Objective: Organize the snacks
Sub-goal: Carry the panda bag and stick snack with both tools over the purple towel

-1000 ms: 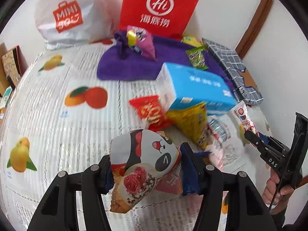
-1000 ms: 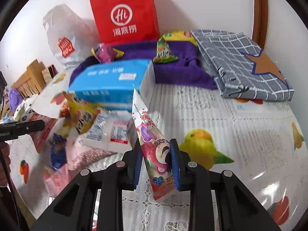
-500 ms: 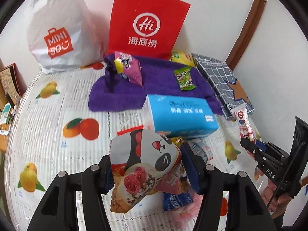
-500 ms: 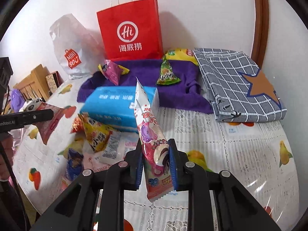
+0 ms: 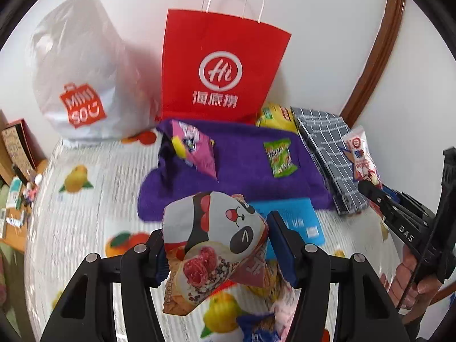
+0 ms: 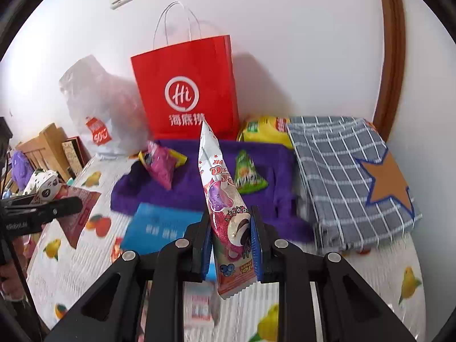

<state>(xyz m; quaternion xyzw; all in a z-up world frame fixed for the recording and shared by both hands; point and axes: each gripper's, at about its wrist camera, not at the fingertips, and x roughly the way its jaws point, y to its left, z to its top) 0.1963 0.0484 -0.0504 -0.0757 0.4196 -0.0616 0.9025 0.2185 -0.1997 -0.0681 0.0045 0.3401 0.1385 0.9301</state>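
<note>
My left gripper (image 5: 218,252) is shut on a panda-print snack packet (image 5: 211,245), held above the table. My right gripper (image 6: 229,245) is shut on a long pink bear-print snack packet (image 6: 225,205), held upright; this packet also shows at the right of the left wrist view (image 5: 360,156). A purple towel (image 5: 245,171) lies at the back and carries a pink snack bag (image 5: 196,154) and a green snack bag (image 5: 280,156). A yellow snack bag (image 6: 265,131) lies behind the towel. More loose snacks (image 5: 256,325) lie below my left gripper.
A red paper bag (image 5: 219,71) and a white plastic bag (image 5: 82,79) stand against the wall. A blue tissue pack (image 6: 159,228) lies before the towel. A folded grey checked cloth (image 6: 350,176) lies at the right. Wooden boxes (image 6: 48,148) stand at the left.
Both grippers have risen and moved toward the purple towel and the bags, each keeping its packet. The blue tissue pack and loose snacks have dropped lower in both views.
</note>
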